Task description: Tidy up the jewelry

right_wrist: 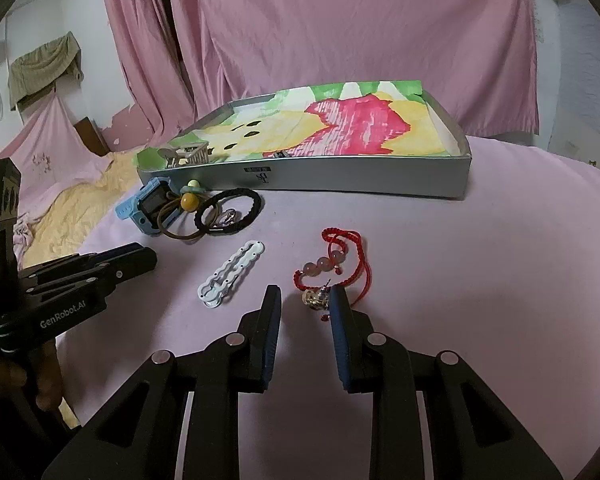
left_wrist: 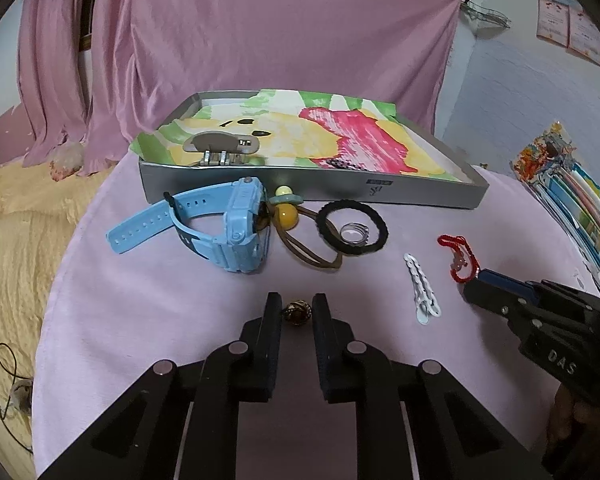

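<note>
Left hand-held gripper (left_wrist: 297, 305) is closing around a small round brown-and-gold bead (left_wrist: 297, 312) on the pink cloth surface (left_wrist: 140, 300); contact is unclear, and it could squirt free. Right hand-held gripper (right_wrist: 305, 297) brackets a gold charm (right_wrist: 315, 300), grip unclear; the red cord bracelet (right_wrist: 342, 256) may snag. Farther off, the grey tray (left_wrist: 320, 190) hides its contents.

— We see a matt pink cloth (left_wrist: 140, 300) over the table, soft and faintly napped, and a tray (left_wrist: 308, 186) of dull grey metal lined with painted paper (left_wrist: 300, 136).

— We also see a blue watch (left_wrist: 236, 232) of smooth plastic, a glossy amber bead (left_wrist: 287, 216), a fuzzy black hair tie (left_wrist: 354, 227), a white enamel-looking clip (left_wrist: 422, 290), and a red braided cord bracelet (right_wrist: 342, 258).
</note>
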A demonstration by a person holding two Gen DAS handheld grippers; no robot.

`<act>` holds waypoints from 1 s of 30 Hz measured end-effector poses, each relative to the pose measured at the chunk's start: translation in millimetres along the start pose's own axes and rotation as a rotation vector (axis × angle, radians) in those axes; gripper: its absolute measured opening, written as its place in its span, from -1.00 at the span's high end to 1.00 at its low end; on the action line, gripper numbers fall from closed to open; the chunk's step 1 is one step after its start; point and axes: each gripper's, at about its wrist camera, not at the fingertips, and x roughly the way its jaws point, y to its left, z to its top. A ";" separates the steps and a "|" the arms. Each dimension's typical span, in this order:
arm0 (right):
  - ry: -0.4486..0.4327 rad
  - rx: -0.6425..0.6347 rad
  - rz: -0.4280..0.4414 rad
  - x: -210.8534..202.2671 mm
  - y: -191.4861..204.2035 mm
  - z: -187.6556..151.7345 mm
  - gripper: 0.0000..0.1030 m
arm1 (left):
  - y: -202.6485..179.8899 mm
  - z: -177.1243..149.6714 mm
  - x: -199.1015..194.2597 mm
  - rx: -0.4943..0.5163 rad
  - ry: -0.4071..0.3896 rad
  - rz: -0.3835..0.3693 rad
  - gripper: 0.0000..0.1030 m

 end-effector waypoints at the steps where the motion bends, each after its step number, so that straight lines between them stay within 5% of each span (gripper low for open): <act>1: 0.004 -0.004 -0.006 0.9 1.2 1.0 0.57 | -0.7 -0.2 -0.1 0.003 0.000 -0.001 0.72; 5: 0.016 -0.015 -0.024 3.8 3.0 3.2 0.76 | -2.6 -0.7 -1.3 0.009 0.001 -0.016 0.72; 15: -0.057 -0.008 0.016 -9.6 0.0 2.4 0.77 | -12.2 7.4 -12.7 -0.005 -0.065 -0.088 0.72; 30: -0.176 -0.015 0.024 -26.4 -13.2 38.8 0.77 | -19.8 72.1 0.7 -0.042 -0.163 -0.085 0.72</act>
